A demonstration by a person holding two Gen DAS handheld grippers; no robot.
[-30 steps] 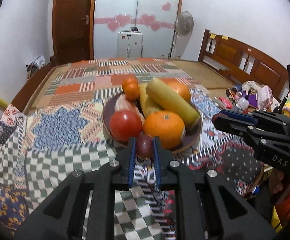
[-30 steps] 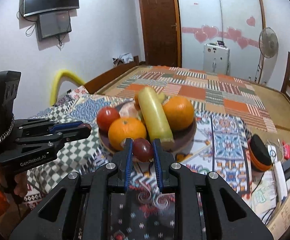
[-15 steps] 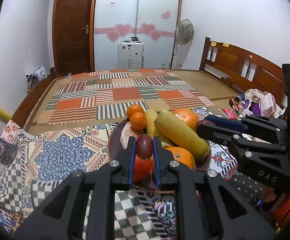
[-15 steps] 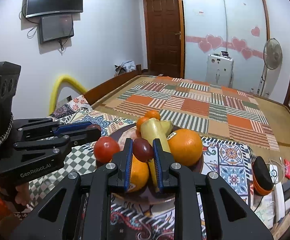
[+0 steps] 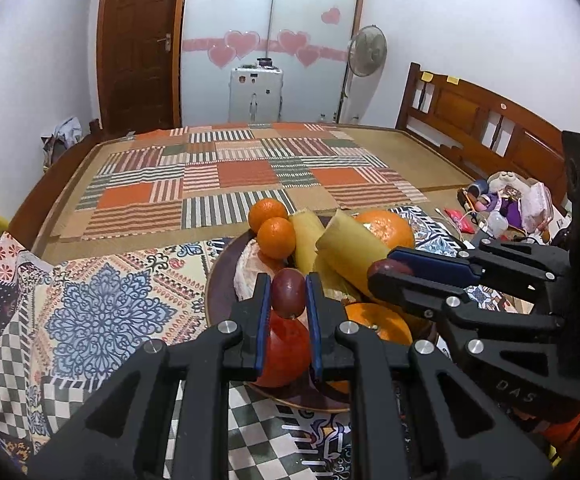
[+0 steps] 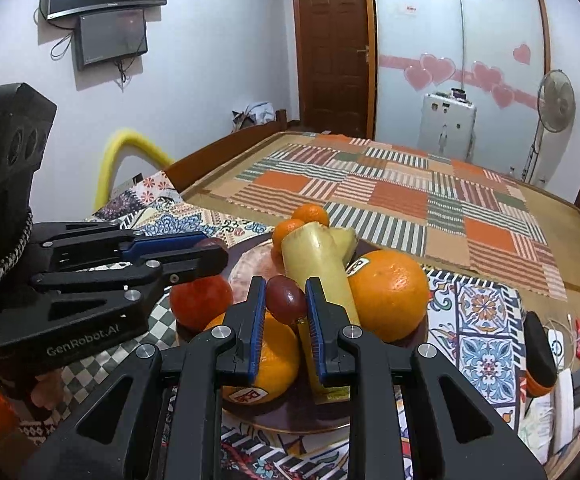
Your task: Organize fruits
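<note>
Left claw [image 5: 288, 294] is closed narrow on a dark red grape [image 5: 288, 292], pinched between its blue pads and held above the plate [image 5: 214, 280]. Right claw [image 6: 286, 300] is likewise closed narrow on a second dark red grape [image 6: 286, 299], also held over the fruit pile.

In the left wrist view, the right claw [image 5: 387, 270] enters from 3 o'clock, its grape [image 5: 389, 268] showing at the fingertips, just beside the yellow corn cob [image 5: 349, 256]. In the right wrist view, the left claw [image 6: 214, 250] enters from 9 o'clock and sits just above the tomato [image 6: 202, 304].

Plate contents, left wrist view: tomato [image 5: 282, 350] at 6 o'clock directly below the held grape; a large orange [image 5: 377, 324] at 5 o'clock; another large orange [image 5: 385, 228] at 1 o'clock; two small tangerines [image 5: 276, 236] touching each other at 11 o'clock; two corn cobs lying across the middle; a pale pink fruit [image 5: 250, 268] at 9 o'clock, partly hidden. Right wrist view shows stickers on both large oranges [image 6: 389, 296].

Plate stands on a patterned cloth [image 5: 102, 304] at the near edge of the bed [image 5: 230, 176]. A standing fan [image 5: 365, 46] is at 1 o'clock in the background. Small clutter [image 5: 505, 204] lies at 3 o'clock, too small to identify.
</note>
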